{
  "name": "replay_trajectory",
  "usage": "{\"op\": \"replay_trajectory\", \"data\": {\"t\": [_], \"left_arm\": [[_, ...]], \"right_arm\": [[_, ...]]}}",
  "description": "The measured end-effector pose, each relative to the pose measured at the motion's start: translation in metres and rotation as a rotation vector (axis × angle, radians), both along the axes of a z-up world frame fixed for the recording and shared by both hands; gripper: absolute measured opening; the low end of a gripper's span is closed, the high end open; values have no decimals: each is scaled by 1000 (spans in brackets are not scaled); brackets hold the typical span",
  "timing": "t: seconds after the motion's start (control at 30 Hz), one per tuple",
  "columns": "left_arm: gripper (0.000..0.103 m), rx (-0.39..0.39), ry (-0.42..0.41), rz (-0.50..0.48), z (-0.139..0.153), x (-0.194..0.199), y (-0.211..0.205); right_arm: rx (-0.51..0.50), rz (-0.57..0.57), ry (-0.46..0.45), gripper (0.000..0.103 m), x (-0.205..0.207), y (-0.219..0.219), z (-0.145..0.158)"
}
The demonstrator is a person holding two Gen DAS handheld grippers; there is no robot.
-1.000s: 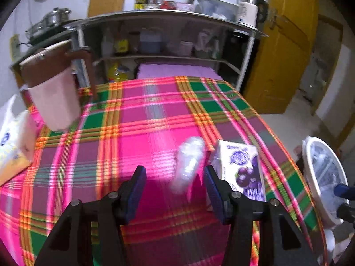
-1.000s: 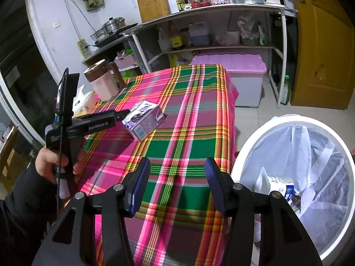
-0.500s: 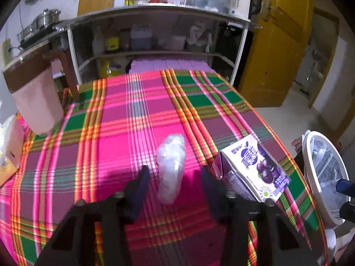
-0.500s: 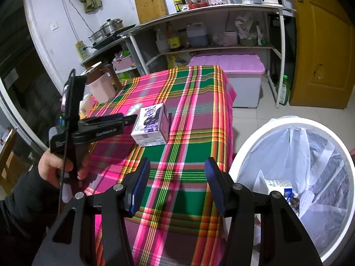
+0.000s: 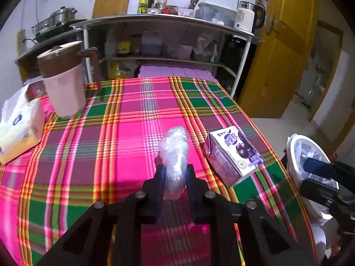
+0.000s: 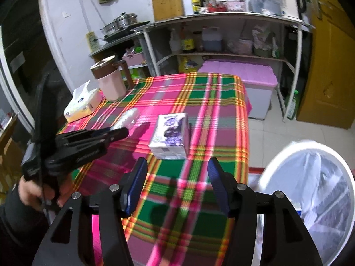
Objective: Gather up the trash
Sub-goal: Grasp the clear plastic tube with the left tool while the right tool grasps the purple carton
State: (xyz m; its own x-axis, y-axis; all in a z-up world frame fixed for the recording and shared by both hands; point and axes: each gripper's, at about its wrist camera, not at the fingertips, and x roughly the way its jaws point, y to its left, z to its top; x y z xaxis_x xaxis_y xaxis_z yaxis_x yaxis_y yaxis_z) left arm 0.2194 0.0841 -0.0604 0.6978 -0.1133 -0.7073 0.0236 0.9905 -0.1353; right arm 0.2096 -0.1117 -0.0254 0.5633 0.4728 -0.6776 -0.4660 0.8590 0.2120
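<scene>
Left wrist view: your left gripper (image 5: 174, 173) pinches the plastic wad (image 5: 174, 153), its length running straight ahead; your right gripper (image 6: 176, 186), jaws wide and empty, faces the carton (image 6: 169, 136); the bin (image 6: 310, 190) waits to its right.

On the bench: one crumpled plastic wrap (image 5: 175, 155), one juice carton (image 5: 233, 153), one jug (image 5: 64, 82), one tissue box (image 5: 20, 128); beside it, one bin (image 6: 310, 190).
</scene>
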Motion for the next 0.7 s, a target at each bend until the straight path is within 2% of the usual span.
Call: {"op": "replay_trajectory", "data": {"t": [0.27,0.7], "left_arm": [[19,-14,-27,18,9,-21,11],[19,-38,-28,37,5,-22,22]], "right_arm": [[-63,38,8,57,22,36,-12],[-107,16,28,57,46,54,-28]]}}
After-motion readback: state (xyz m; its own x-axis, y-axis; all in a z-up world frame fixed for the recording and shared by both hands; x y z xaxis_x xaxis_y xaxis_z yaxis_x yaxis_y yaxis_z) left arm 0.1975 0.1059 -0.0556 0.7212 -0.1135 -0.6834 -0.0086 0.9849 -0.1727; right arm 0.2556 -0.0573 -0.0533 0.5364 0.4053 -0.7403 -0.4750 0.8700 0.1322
